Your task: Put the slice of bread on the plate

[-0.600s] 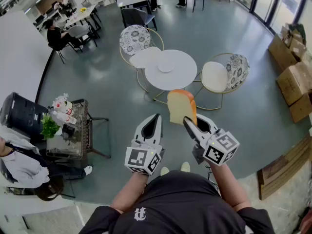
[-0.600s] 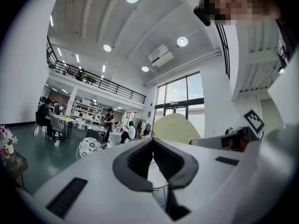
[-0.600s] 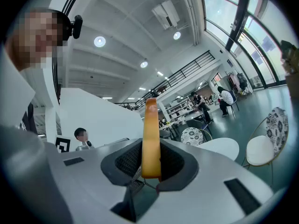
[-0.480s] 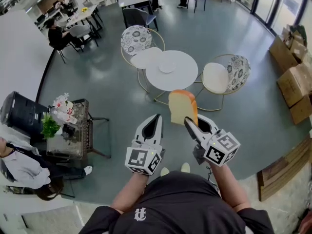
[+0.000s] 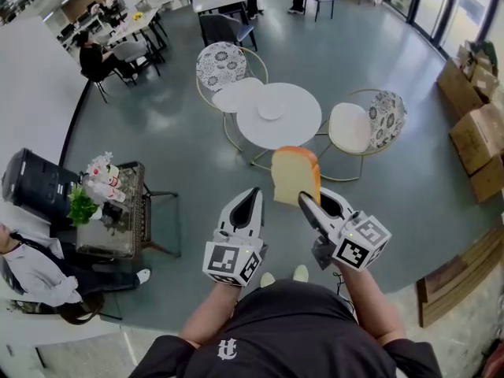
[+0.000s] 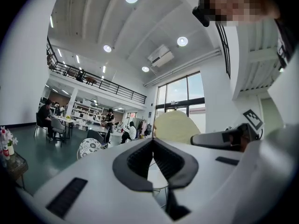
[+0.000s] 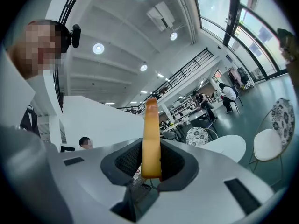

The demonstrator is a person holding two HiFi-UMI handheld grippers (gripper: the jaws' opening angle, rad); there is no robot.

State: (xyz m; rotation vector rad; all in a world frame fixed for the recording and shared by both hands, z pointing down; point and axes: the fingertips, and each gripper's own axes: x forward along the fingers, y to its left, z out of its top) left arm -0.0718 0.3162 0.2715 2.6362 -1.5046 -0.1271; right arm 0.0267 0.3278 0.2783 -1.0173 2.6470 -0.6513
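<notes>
A slice of bread (image 5: 294,175), tan crust and pale face, stands upright in the air with my right gripper (image 5: 309,198) shut on its lower edge. The right gripper view shows the slice (image 7: 151,139) edge-on between the dark pads. Beside it on the left, my left gripper (image 5: 253,194) is held level, jaws together and nothing in them. From the left gripper view the bread (image 6: 175,127) shows to the right. Further ahead on the floor, a small white plate (image 5: 272,110) lies on a round white table (image 5: 293,128).
Two patterned chairs (image 5: 219,63) (image 5: 383,113) and a white stool (image 5: 235,94) ring the table. A cart with bottles and a plant (image 5: 109,203) stands at the left beside a person (image 5: 31,270). Cardboard boxes (image 5: 476,132) are stacked at the right.
Both grippers and the bread sit slightly lower in the head view, and the table has drifted a little right and down. The grip on the bread is unchanged.
</notes>
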